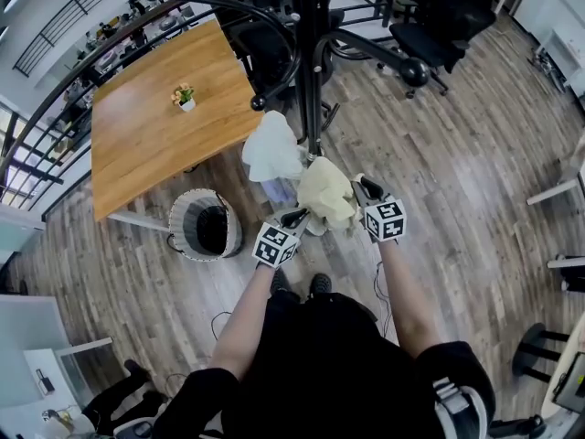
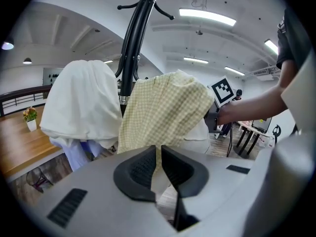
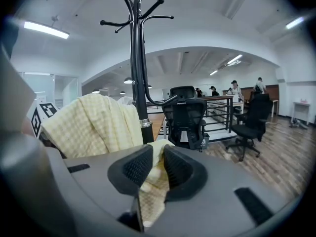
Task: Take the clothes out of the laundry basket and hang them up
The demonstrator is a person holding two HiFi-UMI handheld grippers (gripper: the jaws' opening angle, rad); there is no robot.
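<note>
A yellow checked garment [image 1: 327, 190] is held up against the coat stand [image 1: 309, 62], draped just beside a white garment [image 1: 272, 149] that hangs there. The laundry basket [image 1: 206, 225] is seen on the floor to the left, well apart. A thin edge of the yellow cloth is pinched by the left gripper [image 2: 159, 154], its jaws pressed almost together. A thicker fold is caught in the right gripper [image 3: 157, 154], whose jaws stand slightly wider. Whether the garment is seated on a hook cannot be told. If either hold is let go too soon, the cloth could slide to the floor. A sideways tug could also drag the white garment down.
</note>
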